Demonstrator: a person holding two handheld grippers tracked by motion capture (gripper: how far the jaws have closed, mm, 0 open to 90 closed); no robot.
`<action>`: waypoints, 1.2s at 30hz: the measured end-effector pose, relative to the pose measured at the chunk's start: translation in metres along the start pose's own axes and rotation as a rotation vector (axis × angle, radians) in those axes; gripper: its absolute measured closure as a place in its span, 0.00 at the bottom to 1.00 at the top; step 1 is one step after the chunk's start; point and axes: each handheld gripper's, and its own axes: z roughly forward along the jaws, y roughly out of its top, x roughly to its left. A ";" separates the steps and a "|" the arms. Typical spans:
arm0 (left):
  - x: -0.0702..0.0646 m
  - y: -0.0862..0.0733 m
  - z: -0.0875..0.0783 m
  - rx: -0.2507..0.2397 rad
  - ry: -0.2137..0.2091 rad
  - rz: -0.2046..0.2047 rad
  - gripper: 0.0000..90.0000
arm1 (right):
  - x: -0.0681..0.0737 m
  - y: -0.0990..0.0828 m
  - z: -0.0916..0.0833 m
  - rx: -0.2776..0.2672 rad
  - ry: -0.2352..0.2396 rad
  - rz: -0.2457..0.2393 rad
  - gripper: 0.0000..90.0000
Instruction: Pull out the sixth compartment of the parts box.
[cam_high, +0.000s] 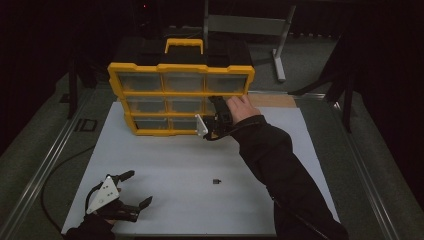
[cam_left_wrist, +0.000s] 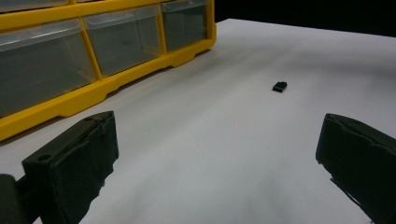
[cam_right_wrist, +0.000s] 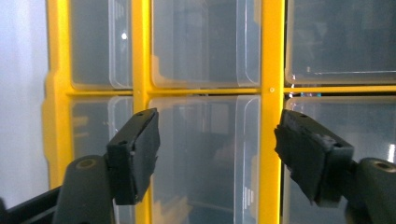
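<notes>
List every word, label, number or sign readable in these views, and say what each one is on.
No text can be read in any view.
Clear drawer front of the yellow organizer: a small block of moulded marks near its lower right edge, too small and blurred to read.
Small black part on the white table: no marking visible.

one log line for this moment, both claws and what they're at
left claw: open, above mat, holds nothing | right claw: open, at drawer of organizer, not gripping | small black part: loose on mat
</notes>
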 end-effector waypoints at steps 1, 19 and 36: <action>0.000 0.000 0.000 0.002 -0.001 0.002 0.00 | 0.001 0.001 0.001 0.010 -0.017 -0.007 0.37; -0.001 0.000 0.001 0.008 -0.001 0.006 0.00 | 0.007 0.006 0.011 0.092 -0.100 -0.043 0.61; -0.001 0.000 0.001 0.011 -0.003 0.007 0.00 | 0.010 0.013 0.015 0.149 -0.132 -0.079 0.68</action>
